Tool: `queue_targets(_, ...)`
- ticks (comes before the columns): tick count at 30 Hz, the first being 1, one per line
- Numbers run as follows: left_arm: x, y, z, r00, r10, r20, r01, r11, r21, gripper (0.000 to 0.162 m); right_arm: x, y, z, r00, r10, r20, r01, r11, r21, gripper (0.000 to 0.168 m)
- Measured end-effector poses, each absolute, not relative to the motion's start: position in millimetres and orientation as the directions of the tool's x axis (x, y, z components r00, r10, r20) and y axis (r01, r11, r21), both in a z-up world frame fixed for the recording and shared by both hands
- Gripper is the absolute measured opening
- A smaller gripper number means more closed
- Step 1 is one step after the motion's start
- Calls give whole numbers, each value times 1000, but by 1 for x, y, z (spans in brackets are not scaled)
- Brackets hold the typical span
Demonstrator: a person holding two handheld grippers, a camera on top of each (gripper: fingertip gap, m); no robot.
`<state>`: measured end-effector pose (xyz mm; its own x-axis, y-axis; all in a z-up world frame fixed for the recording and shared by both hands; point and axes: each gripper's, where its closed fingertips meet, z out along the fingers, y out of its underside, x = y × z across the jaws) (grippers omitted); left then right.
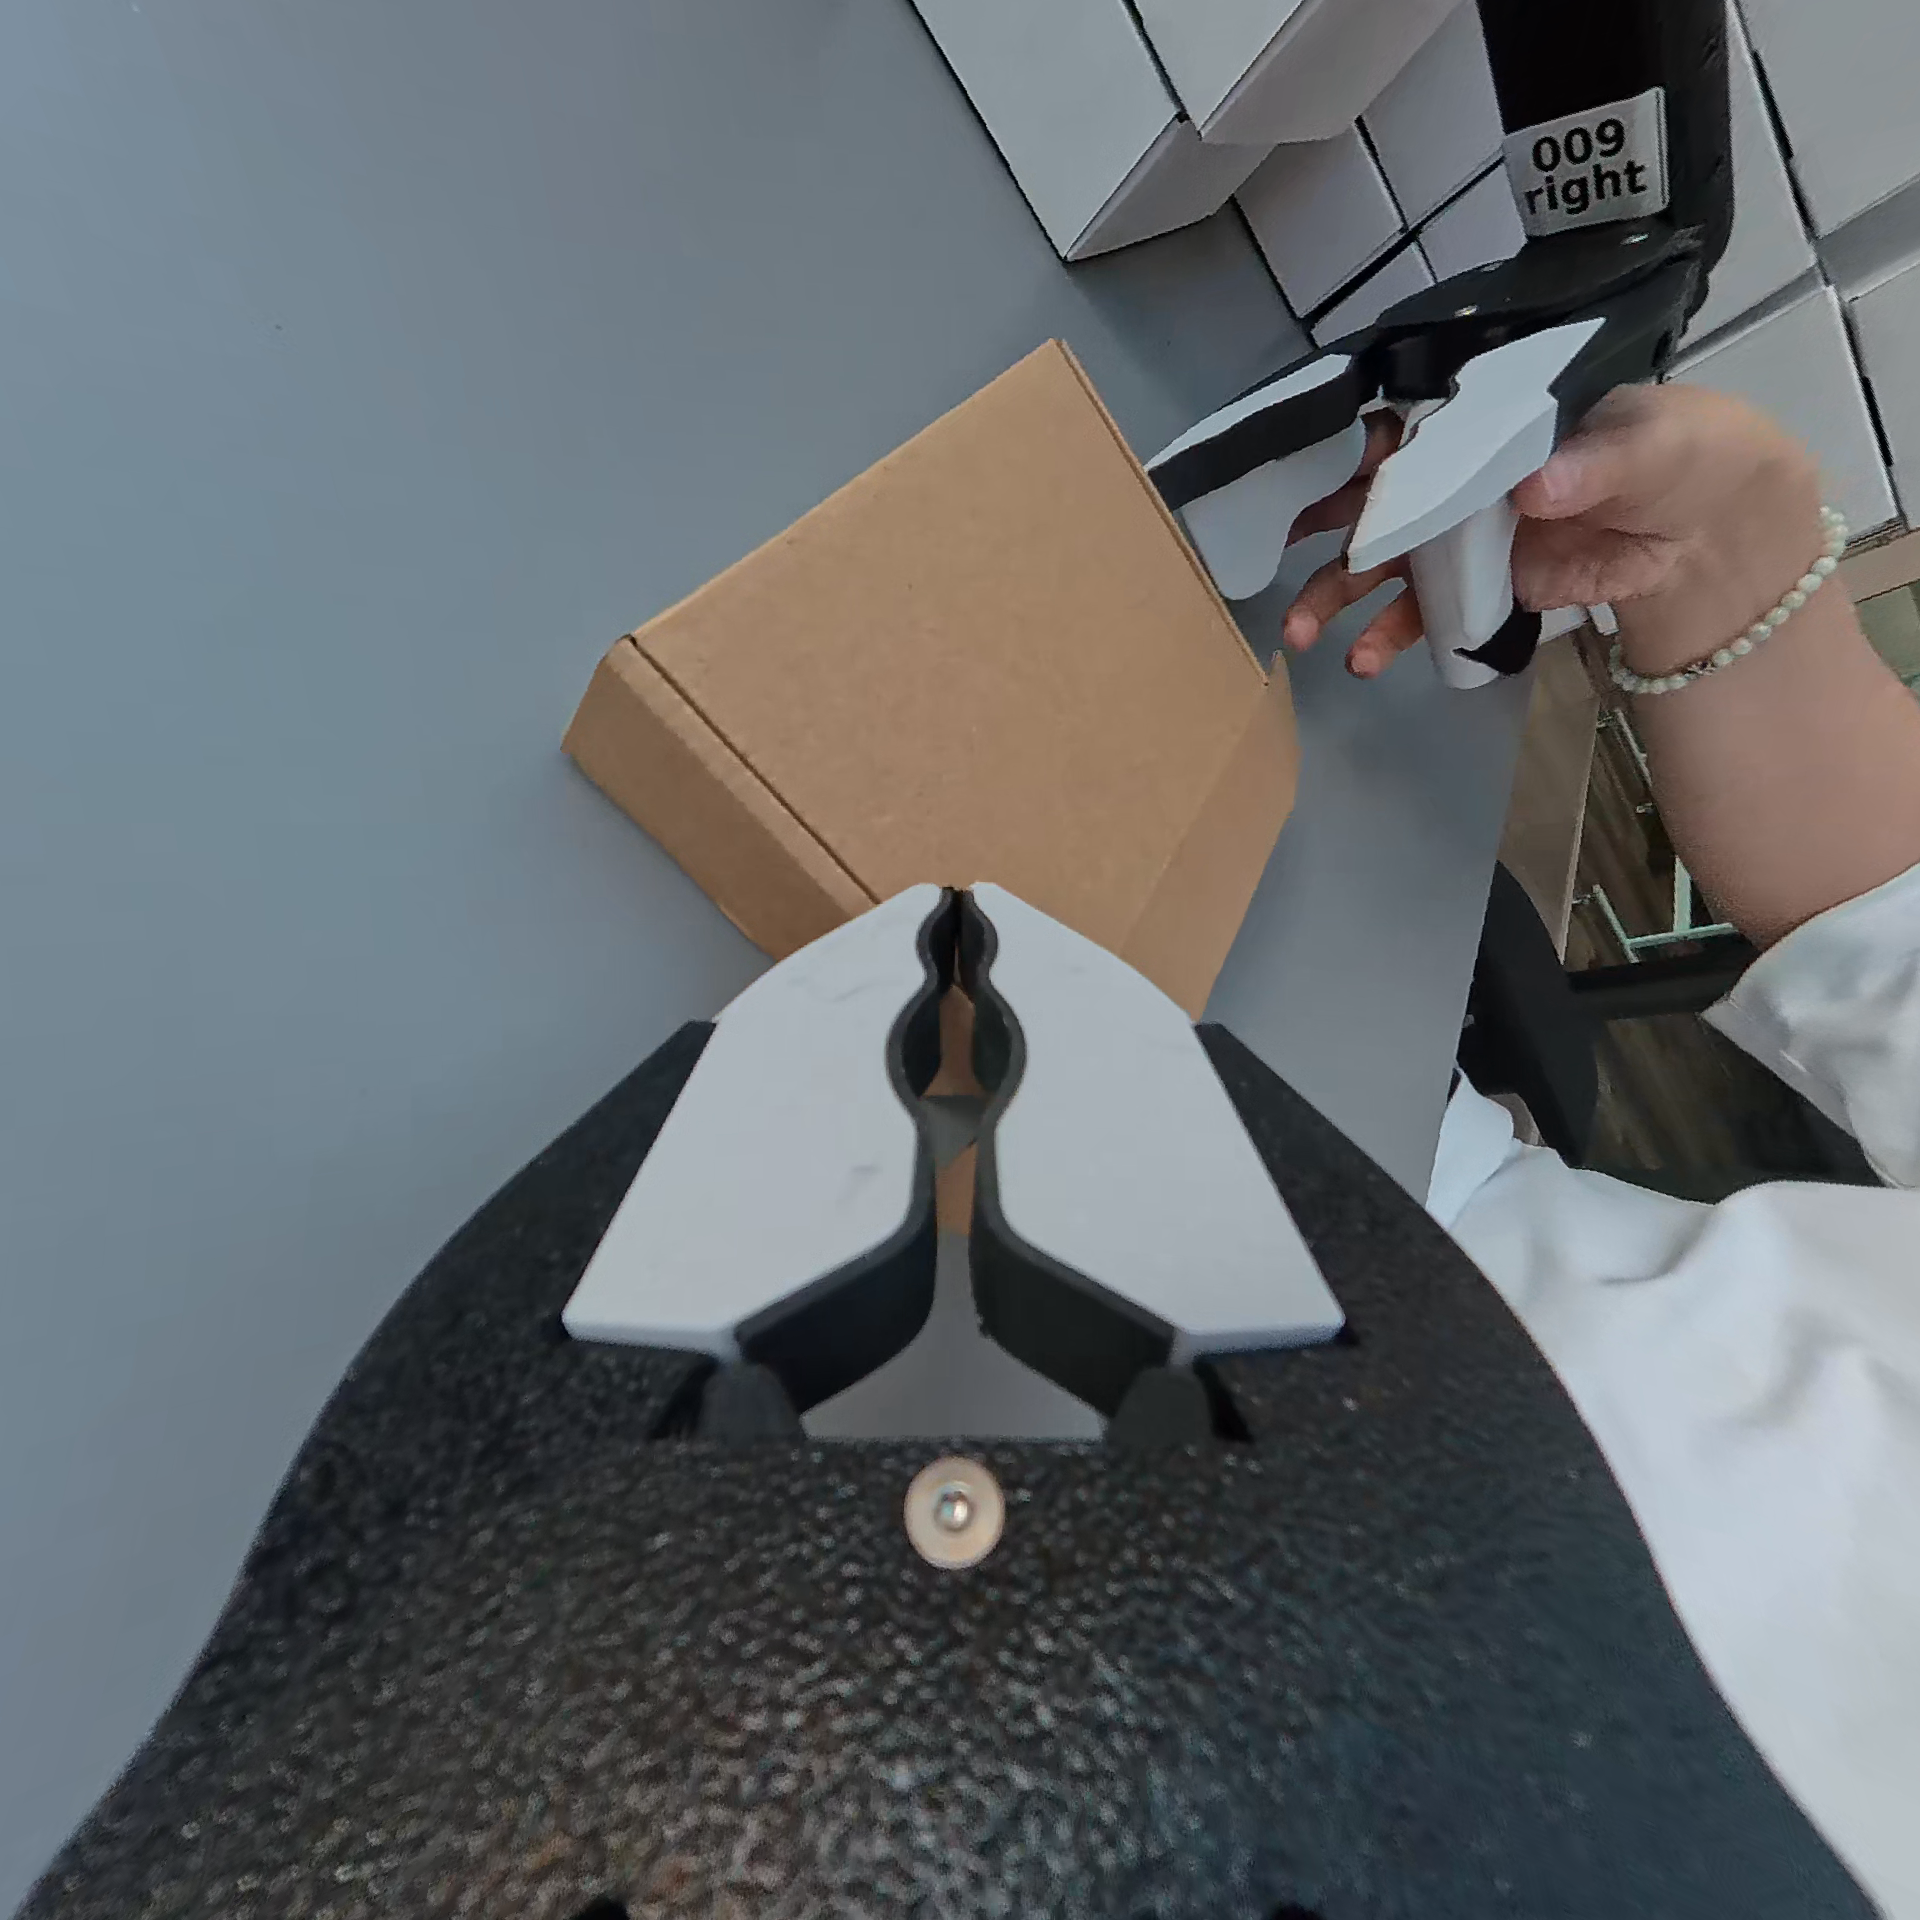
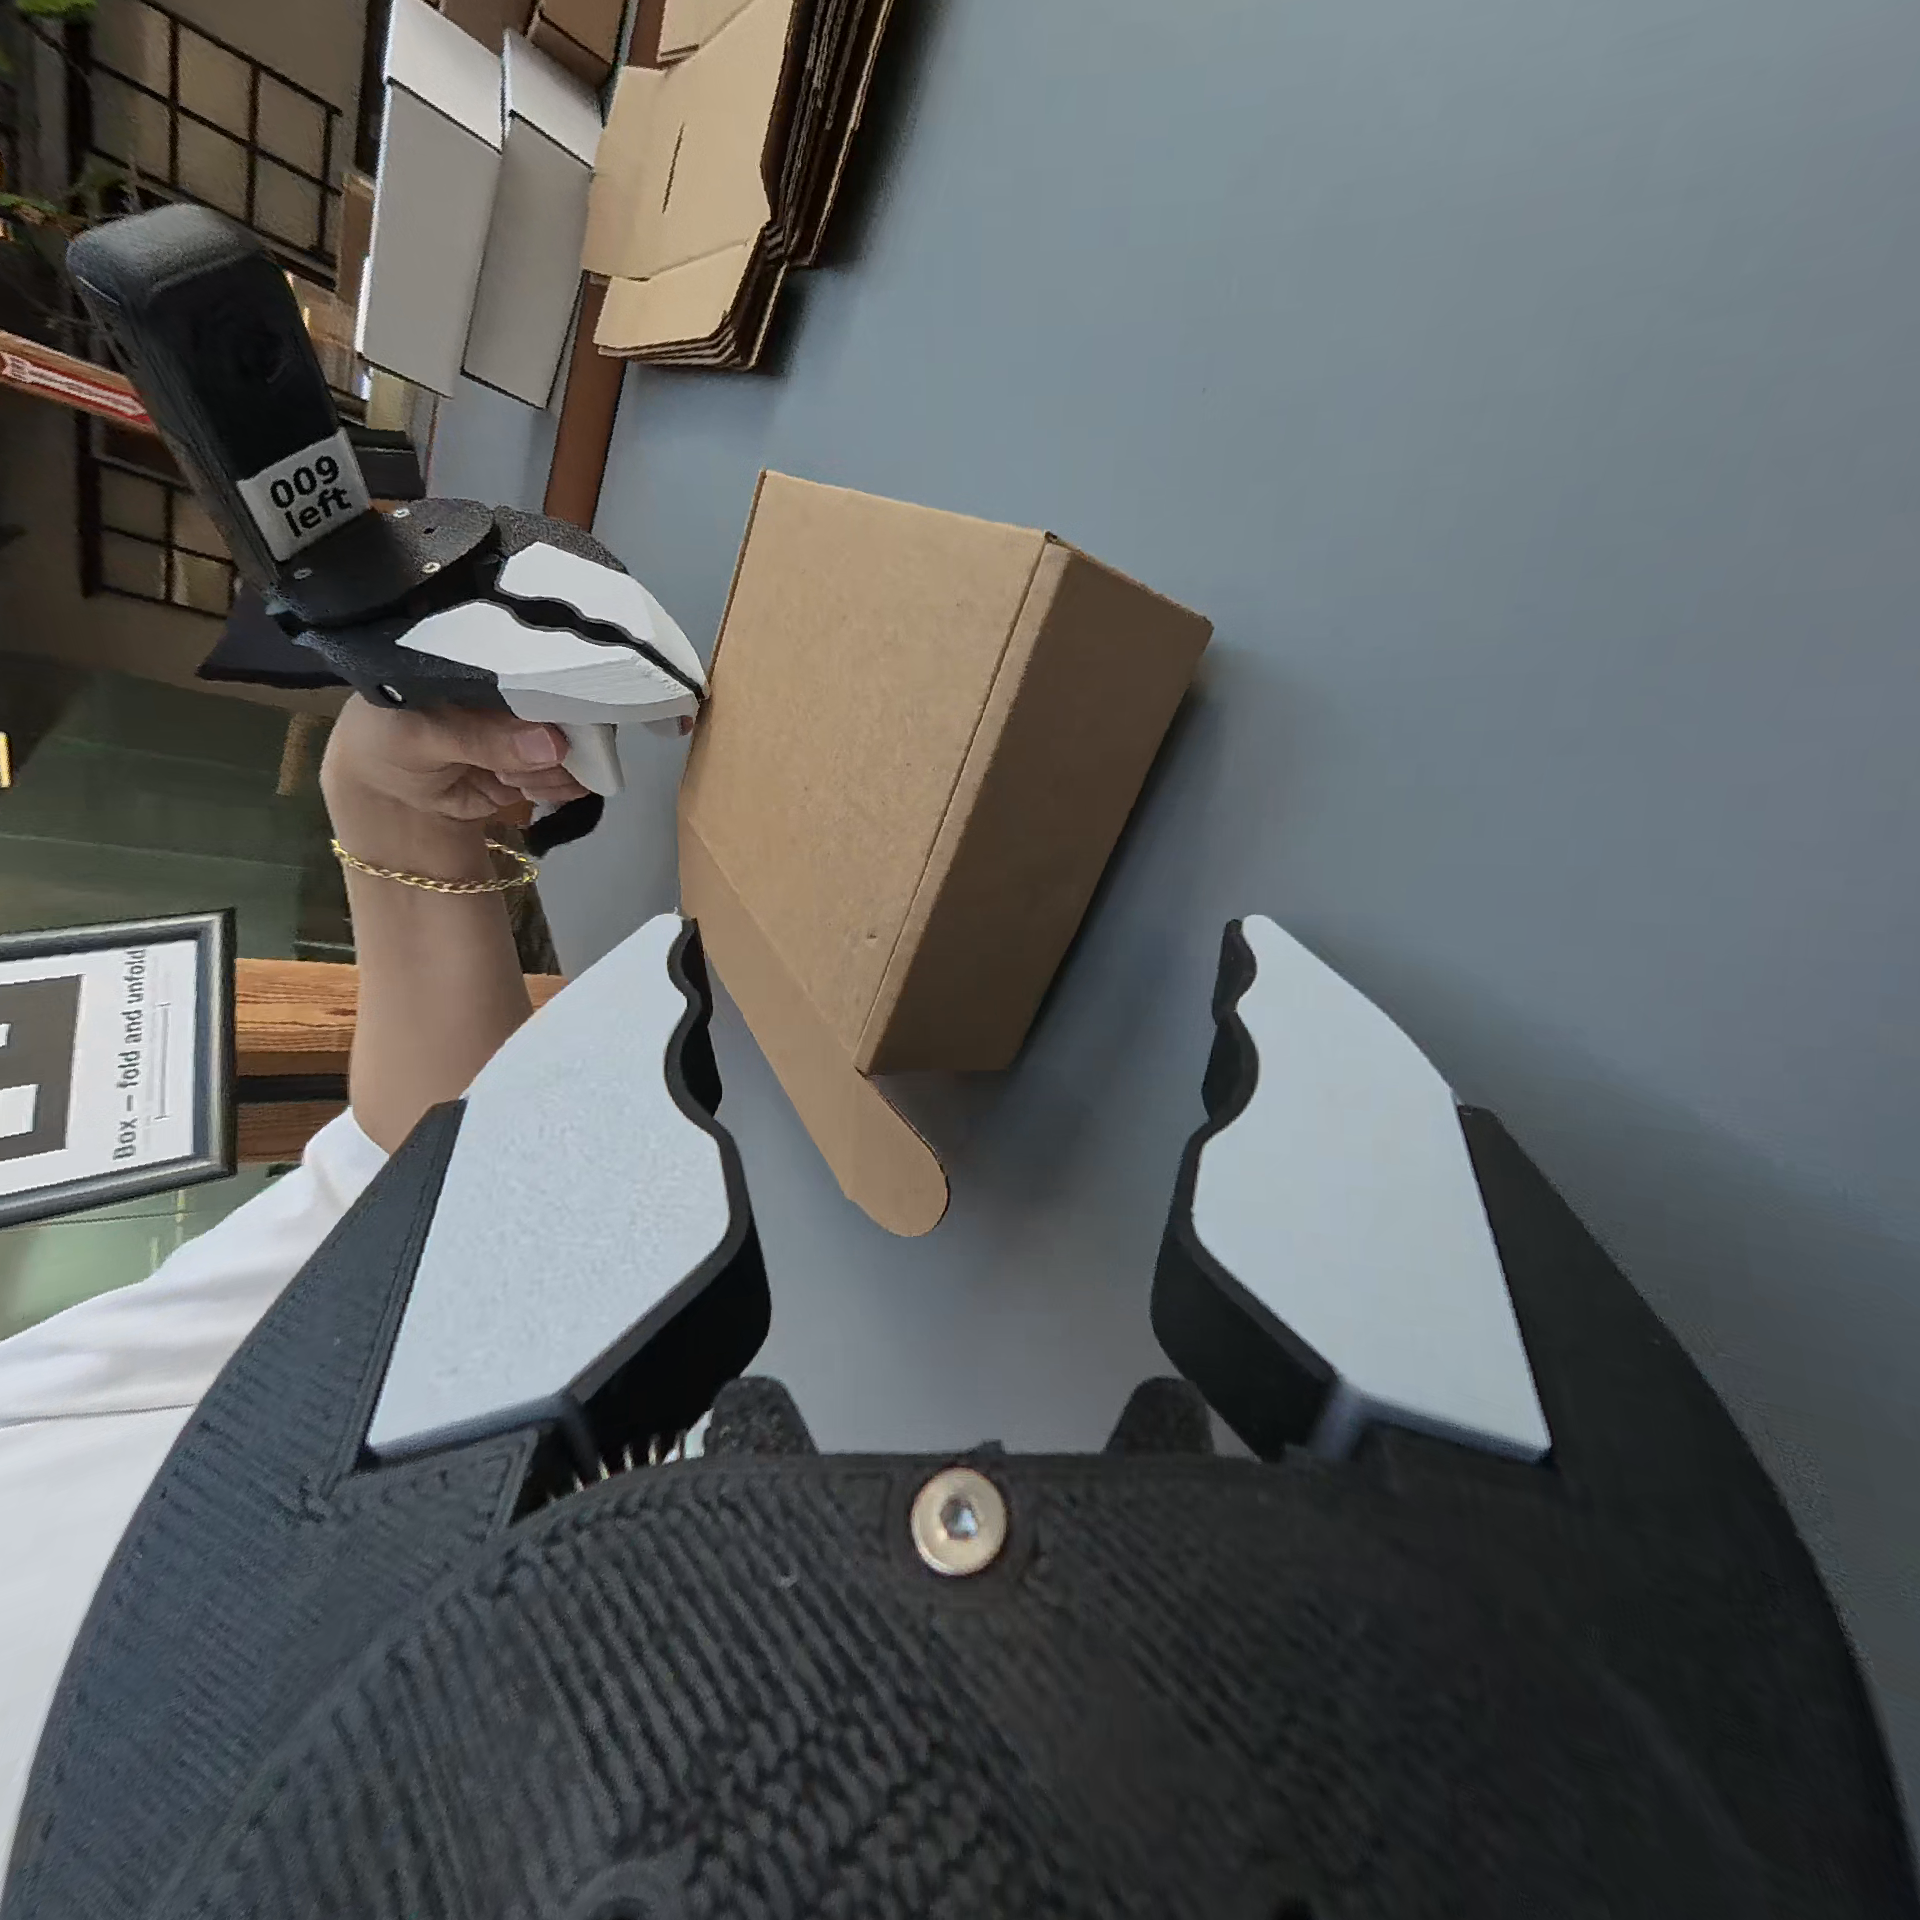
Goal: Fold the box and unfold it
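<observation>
A brown cardboard box [image 1: 935, 665] lies folded up on the grey table [image 1: 312, 520]. Its lid is down, and a flap with a rounded ear [image 2: 904, 1174] sticks out on one side. My left gripper [image 1: 961, 899] is shut, with its tips at the box's near edge. In the right wrist view the left gripper [image 2: 694, 688] touches the lid's edge, and I cannot tell if it pinches cardboard. My right gripper [image 2: 961, 935] is open and empty, just short of the box [image 2: 862, 748] with the flap before it. In the left wrist view the right gripper [image 1: 1299, 571] hovers off the box's far corner.
Folded white boxes [image 1: 1195, 125] are stacked at one end of the table. A pile of flat brown cardboard blanks [image 2: 696, 208] and white boxes [image 2: 468, 229] lie at the other end. A framed sign [image 2: 104, 1060] stands beyond the table edge [image 1: 1475, 935].
</observation>
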<state>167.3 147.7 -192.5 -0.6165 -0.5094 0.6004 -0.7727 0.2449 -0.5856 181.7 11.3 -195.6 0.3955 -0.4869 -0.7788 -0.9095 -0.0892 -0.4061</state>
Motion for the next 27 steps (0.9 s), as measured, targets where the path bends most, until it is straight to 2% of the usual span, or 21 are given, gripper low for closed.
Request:
queue_targets(8,165,155,-192,-613,-497,614,-769,196,-609,0,191,42,-189,323,-393,-861,-946,-129,-296,89)
queue_targets(15,162,162,-192,-611,-484,626,-764,156,-626,0,189,60,-196,319,-388,-864,-940,-245,-237,85)
queue_targets(18,162,163,-192,-606,-472,641,-766,128,-630,0,193,67,-191,285,-351,-892,-947,-244,-207,73)
queue_targets(22,161,164,-192,-615,-470,633,-755,118,-646,0,193,72,-194,277,-348,-895,-940,-292,-178,71)
queue_targets(24,161,166,-192,-622,-475,623,-746,118,-655,0,190,75,-194,280,-331,-901,-932,-318,-172,54)
queue_targets(27,160,167,-192,-630,-474,615,-736,113,-667,0,192,78,-194,266,-319,-910,-934,-318,-162,53)
